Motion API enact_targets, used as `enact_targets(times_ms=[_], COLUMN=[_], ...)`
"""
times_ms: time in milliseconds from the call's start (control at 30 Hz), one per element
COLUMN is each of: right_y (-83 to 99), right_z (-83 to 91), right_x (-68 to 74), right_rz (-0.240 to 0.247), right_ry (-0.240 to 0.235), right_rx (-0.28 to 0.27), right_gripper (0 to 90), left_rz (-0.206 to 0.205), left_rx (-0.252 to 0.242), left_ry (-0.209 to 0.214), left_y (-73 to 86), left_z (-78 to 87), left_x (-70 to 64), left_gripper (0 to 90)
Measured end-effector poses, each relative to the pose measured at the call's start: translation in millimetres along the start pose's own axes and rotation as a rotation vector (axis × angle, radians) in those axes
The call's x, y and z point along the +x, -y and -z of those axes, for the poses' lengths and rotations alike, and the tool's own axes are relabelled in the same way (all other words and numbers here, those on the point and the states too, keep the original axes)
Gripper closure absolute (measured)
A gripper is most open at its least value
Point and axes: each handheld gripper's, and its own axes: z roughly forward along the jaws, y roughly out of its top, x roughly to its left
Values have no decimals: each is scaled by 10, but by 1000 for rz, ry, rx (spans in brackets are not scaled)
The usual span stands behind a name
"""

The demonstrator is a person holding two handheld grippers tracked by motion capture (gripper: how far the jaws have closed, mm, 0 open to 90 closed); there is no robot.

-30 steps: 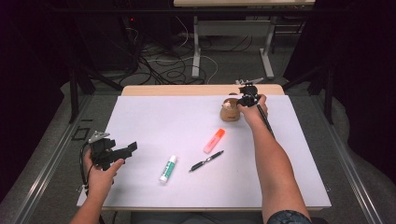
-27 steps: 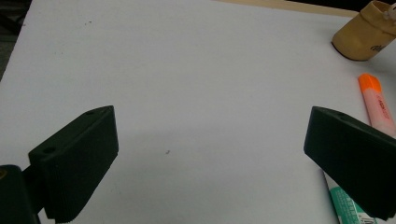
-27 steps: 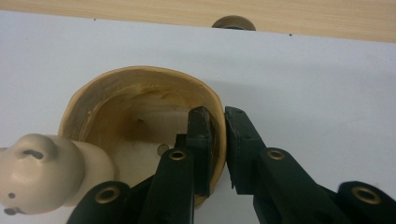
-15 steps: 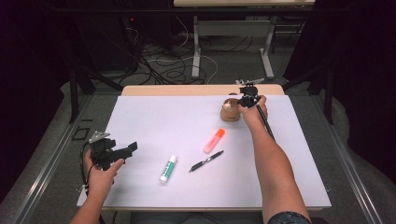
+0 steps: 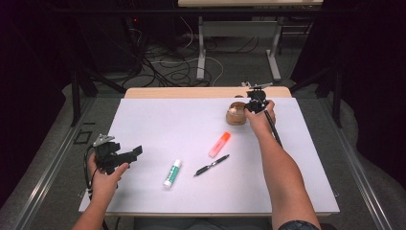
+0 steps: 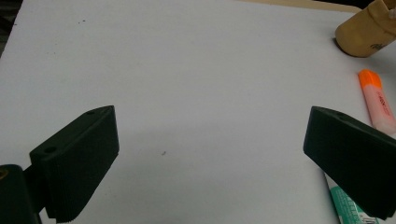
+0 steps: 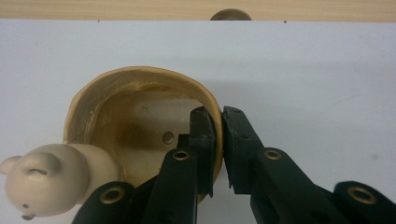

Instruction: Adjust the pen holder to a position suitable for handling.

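Cup: a round tan wooden cup (image 7: 140, 126) with a pale bear-shaped figure (image 7: 49, 179) on its rim stands upright on the white sheet, near the far edge and towards the right; the high view shows the same cup (image 5: 236, 113).

Right gripper: the right gripper (image 7: 217, 135) has its two black jaws nearly together and pinched on the cup's wall, one jaw inside the cup and one outside. In the high view this gripper (image 5: 255, 102) sits at the cup's right side, held by the person's right hand (image 5: 261, 120).

Highlighter: an orange plastic highlighter (image 5: 219, 144) lies flat on the sheet, nearer the person than the cup and slightly to the cup's left, well apart from it.

Pen: a black pen (image 5: 211, 165) lies just nearer the person than the highlighter, at a slant, farther from the cup.

Glue stick: a white glue stick with a green label (image 5: 172, 173) lies to the pen's left, farther again from the cup.

Left gripper: the left gripper (image 6: 208, 154) is spread wide with nothing between its jaws, over bare sheet. In the high view it (image 5: 127, 155) is at the sheet's near left edge, far from the cup, held by the left hand (image 5: 104, 177).

Sheet: the white sheet (image 5: 167, 124) covers a light wooden table (image 5: 191, 92), whose bare strip shows just beyond the cup.
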Motion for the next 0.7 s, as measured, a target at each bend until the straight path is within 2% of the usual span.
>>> enact_targets(times_ms=[33, 267, 300, 700], right_y=[1, 16, 21, 67], right_z=[3, 56, 73, 413], right_x=[5, 33, 32, 45], right_rz=[-4, -4, -8, -26], right_ry=[-6, 2, -11, -28], right_rx=[5, 12, 6, 53], right_gripper=[832, 832, 832, 832], left_rz=[9, -9, -10, -20], left_rx=[-8, 3, 3, -6], left_ry=[1, 4, 4, 2], left_y=[3, -2, -2, -12], left_z=[-9, -9, -10, -19], left_x=[-8, -15, -17, -43], left_gripper=[34, 35, 35, 35])
